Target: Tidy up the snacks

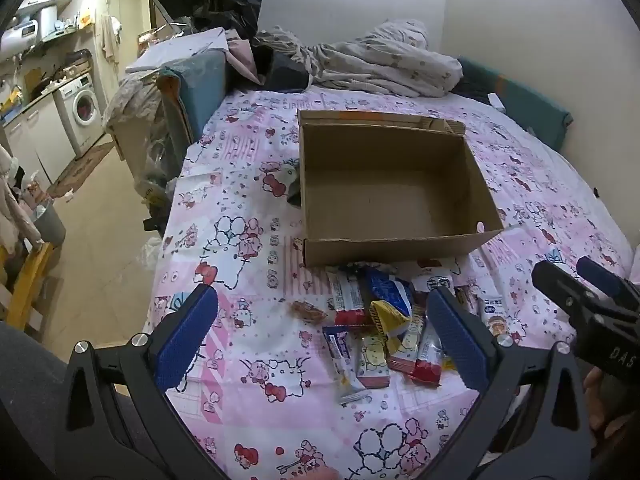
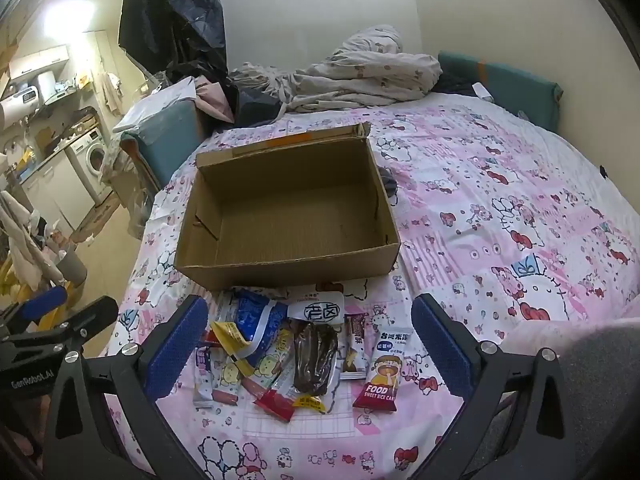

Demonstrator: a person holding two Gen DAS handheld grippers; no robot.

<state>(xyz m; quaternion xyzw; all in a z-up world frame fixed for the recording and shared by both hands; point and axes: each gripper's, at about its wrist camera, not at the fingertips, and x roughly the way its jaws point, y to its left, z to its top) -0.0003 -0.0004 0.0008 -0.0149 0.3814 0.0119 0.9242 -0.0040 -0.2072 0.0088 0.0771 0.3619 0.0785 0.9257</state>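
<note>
Left wrist view: cardboard box (image 1: 384, 184) sits on the pink cartoon bedsheet (image 1: 248, 208), open top, nothing visible inside. All the snacks are in one loose snack pile (image 1: 384, 328) just in front of the box's near wall, touching or nearly touching it. One small brown snack (image 1: 307, 311) lies apart, left of the pile. So by my read the task is at zero: nothing boxed, everything left to move. Left gripper (image 1: 324, 336) hovers in front of the box over the pile's left part, jaws spread wide, nothing between the pads, no contact with any packet that I can see. The other tool shows at the right edge, off the box's front right corner, above the sheet.

Right wrist view: same box (image 2: 288, 208), interior bare down to the floor panel. Pile (image 2: 296, 348) lies directly in front of the near wall: blue pouch (image 2: 256, 316) closest to the box, dark brown sealed pack (image 2: 314, 360) further out, red "sweet rice cake" bar (image 2: 382, 376) at the pile's right end. Right gripper (image 2: 316, 344) is centred above the pile, jaws wide apart, holding nothing. Pads straddle most of the pile; contact not evident. Rumpled bedding (image 2: 360, 72) lies well behind the box.
</note>
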